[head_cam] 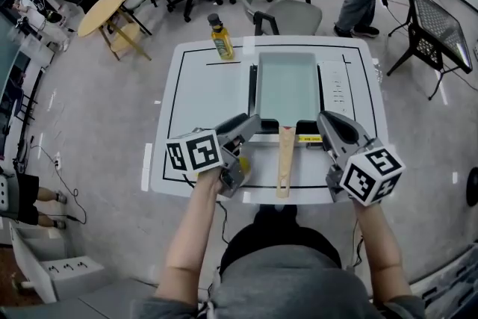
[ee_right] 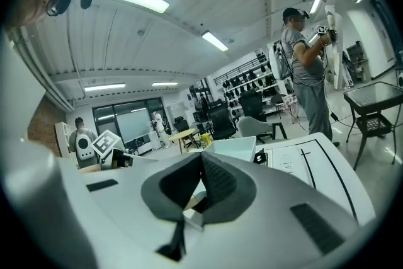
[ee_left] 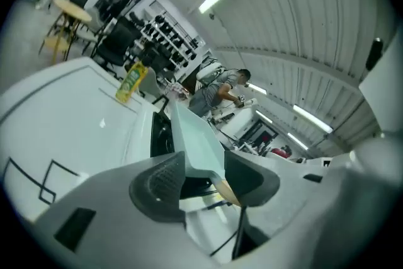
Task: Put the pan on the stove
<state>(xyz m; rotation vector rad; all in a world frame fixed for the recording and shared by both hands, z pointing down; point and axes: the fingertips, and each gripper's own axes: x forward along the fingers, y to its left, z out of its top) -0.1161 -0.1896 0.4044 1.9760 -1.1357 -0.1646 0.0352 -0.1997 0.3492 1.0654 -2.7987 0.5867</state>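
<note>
Grey and ribbed on their pads, the left tongs (head_cam: 246, 127) stand released. Their jaws are spread wide with nothing pressed between them; the left gripper view (ee_left: 204, 176) looks through the gap to the pan's near wall and the root of its handle. The right tongs (head_cam: 326, 122) are clenched on nothing, their jaws meeting flat in the right gripper view (ee_right: 201, 183). The two flank the wooden handle (head_cam: 285, 164), left and right of it, and neither touches it as far as I can tell.

The pale green rectangular pan (head_cam: 287, 86) sits on the black stove (head_cam: 252, 97) at the middle of the white bench (head_cam: 202, 93), its handle reaching toward the near edge. By my reading the placing itself looks done, and the step in hand is letting go. The next move calls for drawing both tongs back toward the near side without nudging that handle.

Counted:
- two tongs
- one pan with one handle
- one stove
- one yellow oil bottle (head_cam: 220, 37), standing upright at the far left of the bench, well apart from the pan
- one bench
</note>
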